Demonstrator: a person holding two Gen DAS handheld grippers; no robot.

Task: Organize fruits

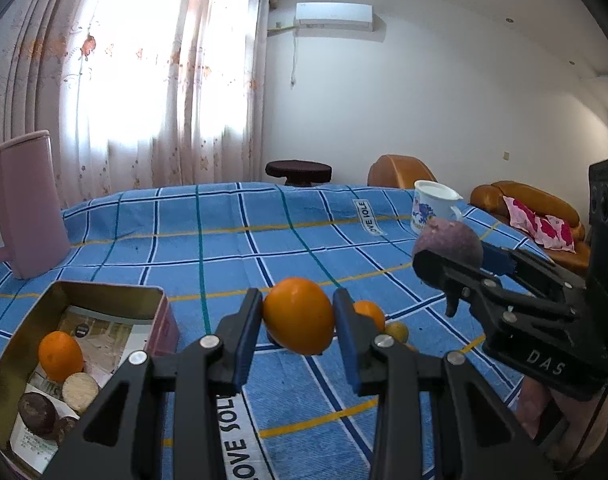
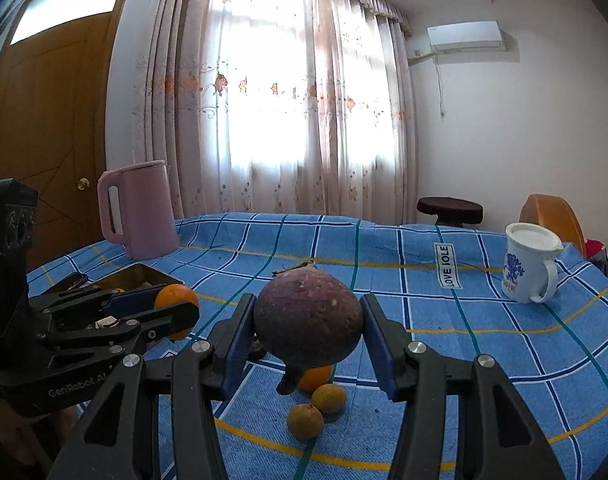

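Observation:
My left gripper (image 1: 298, 322) is shut on an orange (image 1: 298, 315) and holds it above the blue checked cloth, just right of the open tin box (image 1: 152, 300). The box holds another orange (image 1: 60, 356), a pale round fruit (image 1: 80, 391) and dark fruits (image 1: 38, 414). My right gripper (image 2: 309, 330) is shut on a purple mangosteen (image 2: 308, 316), raised above the table; it also shows in the left wrist view (image 1: 448, 242). Below it lie an orange (image 2: 315, 378) and two small yellow-brown fruits (image 2: 329, 398) (image 2: 305, 421) on the cloth.
A pink kettle (image 2: 138, 210) stands at the far left of the table. A white mug with blue flowers (image 2: 530, 268) stands at the far right. Behind the table are a dark stool (image 2: 450, 209) and an orange sofa (image 1: 528, 208).

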